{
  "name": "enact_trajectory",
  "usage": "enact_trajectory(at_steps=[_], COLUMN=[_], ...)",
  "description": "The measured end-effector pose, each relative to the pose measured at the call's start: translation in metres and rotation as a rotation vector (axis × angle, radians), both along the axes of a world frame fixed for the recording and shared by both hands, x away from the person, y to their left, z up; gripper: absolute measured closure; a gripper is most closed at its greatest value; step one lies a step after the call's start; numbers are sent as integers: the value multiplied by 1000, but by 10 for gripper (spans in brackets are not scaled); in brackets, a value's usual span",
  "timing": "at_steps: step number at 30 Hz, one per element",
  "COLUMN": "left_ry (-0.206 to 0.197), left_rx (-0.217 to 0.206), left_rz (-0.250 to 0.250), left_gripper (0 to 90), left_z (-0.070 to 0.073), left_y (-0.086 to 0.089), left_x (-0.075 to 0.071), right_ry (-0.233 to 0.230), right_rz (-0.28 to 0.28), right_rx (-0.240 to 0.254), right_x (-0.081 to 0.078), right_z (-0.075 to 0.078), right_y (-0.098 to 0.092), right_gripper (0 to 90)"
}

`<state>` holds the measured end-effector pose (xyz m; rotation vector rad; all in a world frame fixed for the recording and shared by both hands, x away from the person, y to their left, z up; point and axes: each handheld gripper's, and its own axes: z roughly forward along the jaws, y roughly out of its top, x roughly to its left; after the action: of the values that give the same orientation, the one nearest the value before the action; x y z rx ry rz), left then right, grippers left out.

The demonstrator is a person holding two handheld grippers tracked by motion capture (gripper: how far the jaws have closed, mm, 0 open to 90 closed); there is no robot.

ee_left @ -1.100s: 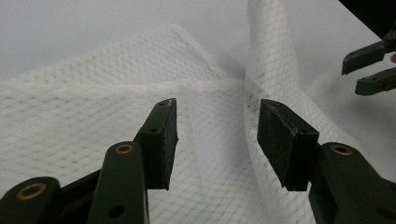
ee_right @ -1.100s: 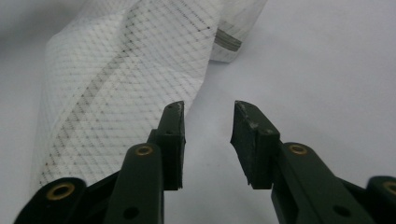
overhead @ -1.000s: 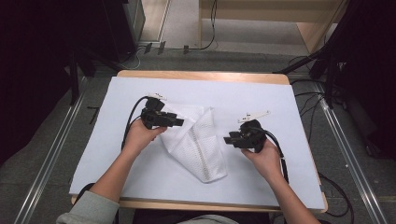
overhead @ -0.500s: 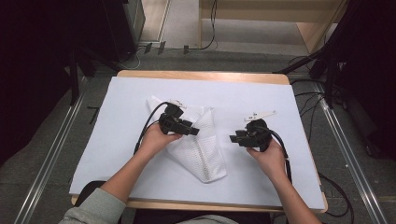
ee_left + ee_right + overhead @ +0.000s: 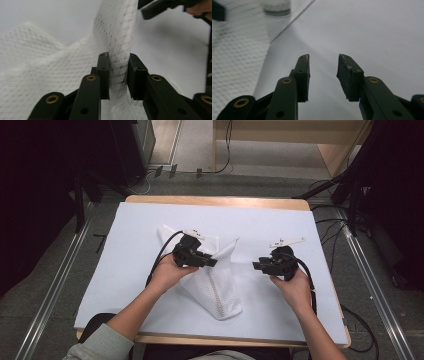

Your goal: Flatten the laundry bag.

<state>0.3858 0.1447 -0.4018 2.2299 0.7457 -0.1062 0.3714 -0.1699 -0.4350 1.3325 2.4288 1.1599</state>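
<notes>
A white mesh cloth [image 5: 216,287] lies crumpled in the middle of the table, tapering to a point toward the near edge. My left gripper [image 5: 212,262] reaches over its upper part, pointing right. In the left gripper view its jaws have just been closing and now pinch a raised fold of the cloth [image 5: 117,37] between the pads of the left gripper [image 5: 118,67]. My right gripper [image 5: 256,266] hovers to the right of the cloth, pointing left at it. The right gripper [image 5: 323,66] stands open over the bare white sheet, with the cloth's edge [image 5: 234,52] to its left.
A white sheet [image 5: 305,220] covers the wooden table, whose edge [image 5: 215,200] shows at the far side. Cables trail from both grippers. Dark stands and floor rails flank the table. The right gripper's tip [image 5: 160,8] shows beyond the fold in the left gripper view.
My left gripper slid rightward over the cloth and closed on a fold. The right hand drifted a little to the right. The cloth's right corner now stands up higher.
</notes>
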Motion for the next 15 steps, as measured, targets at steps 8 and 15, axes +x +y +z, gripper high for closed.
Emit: enact_trajectory(at_steps=[8, 15], left_ry=[56, 44], left_rx=[22, 7], left_rz=[-100, -52], left_gripper=[535, 528], left_z=[-8, -4], left_y=[-10, 1], left_x=[-29, -24], right_ry=[-8, -8], right_rz=[-15, -9], right_rx=[39, 90], right_x=[6, 23], right_z=[1, 0], right_y=[0, 14], right_gripper=[706, 714])
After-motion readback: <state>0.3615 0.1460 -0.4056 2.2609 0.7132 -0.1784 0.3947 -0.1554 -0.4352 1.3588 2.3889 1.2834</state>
